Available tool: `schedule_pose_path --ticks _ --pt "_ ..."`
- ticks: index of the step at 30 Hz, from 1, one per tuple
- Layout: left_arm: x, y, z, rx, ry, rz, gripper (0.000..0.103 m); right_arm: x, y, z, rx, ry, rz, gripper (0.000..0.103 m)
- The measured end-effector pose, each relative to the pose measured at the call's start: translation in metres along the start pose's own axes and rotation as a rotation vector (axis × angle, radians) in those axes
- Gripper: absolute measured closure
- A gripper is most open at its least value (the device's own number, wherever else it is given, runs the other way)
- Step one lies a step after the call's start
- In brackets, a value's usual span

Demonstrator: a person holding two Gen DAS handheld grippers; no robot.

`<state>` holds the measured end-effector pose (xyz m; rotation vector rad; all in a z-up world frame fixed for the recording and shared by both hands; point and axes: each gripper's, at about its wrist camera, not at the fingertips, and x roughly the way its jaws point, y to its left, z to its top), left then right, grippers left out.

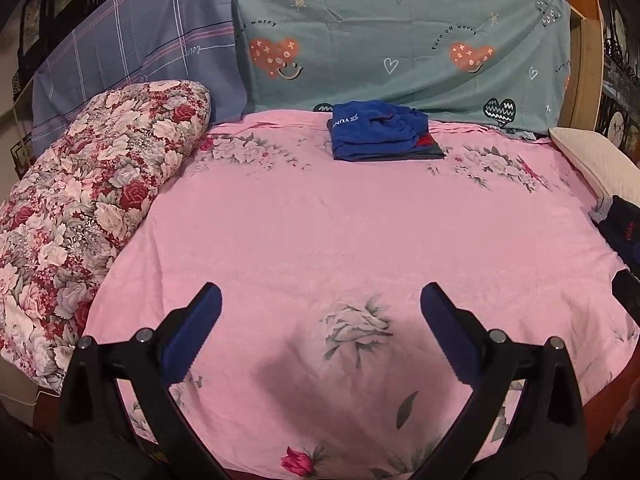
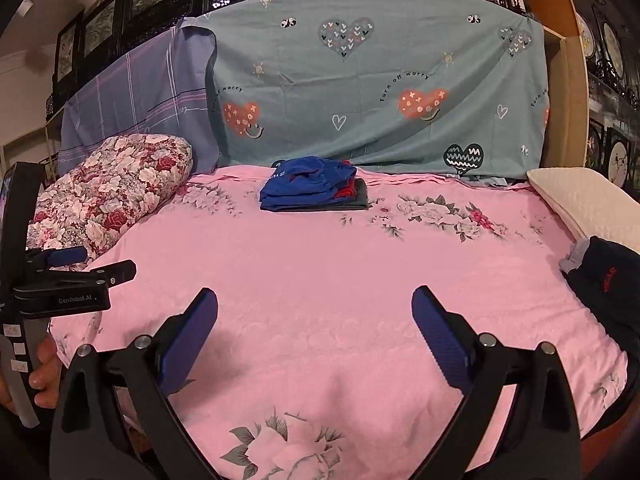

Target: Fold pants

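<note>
A dark navy garment with a red logo (image 2: 608, 280) lies bunched at the right edge of the pink floral bed sheet (image 2: 320, 264); in the left wrist view only a sliver of this dark garment (image 1: 624, 232) shows. A folded stack with blue pants on top (image 1: 380, 132) (image 2: 312, 190) sits at the far side of the bed. My left gripper (image 1: 320, 296) hovers open over the near middle of the sheet and holds nothing. My right gripper (image 2: 315, 296) is open and empty too, left of the dark garment. In the right wrist view the left gripper (image 2: 80, 268) appears at the far left, held by a hand (image 2: 44, 376).
A rolled floral quilt (image 1: 92, 200) lies along the left side. A cream pillow (image 2: 584, 204) rests at the right rear. Teal heart-print cloth (image 1: 400, 40) and blue plaid cloth (image 1: 140, 48) hang behind the bed. The sheet's middle is bare.
</note>
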<state>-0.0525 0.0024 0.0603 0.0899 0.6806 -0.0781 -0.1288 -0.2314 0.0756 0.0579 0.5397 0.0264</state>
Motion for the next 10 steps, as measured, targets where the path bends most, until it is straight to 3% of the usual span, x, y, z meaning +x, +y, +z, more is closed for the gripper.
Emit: schedule_pose_path --ticks 6,10 --pt "0.0016 -0.0043 -0.0021 0.011 0.008 -0.02 0.002 0.0042 0.0003 -0.0029 0.006 0.011 0.006 0.005" --pt "0.0005 -0.0045 -0.0022 0.006 -0.008 0.022 0.002 0.0071 -0.0013 -0.0037 0.007 0.016 0.01 0.005"
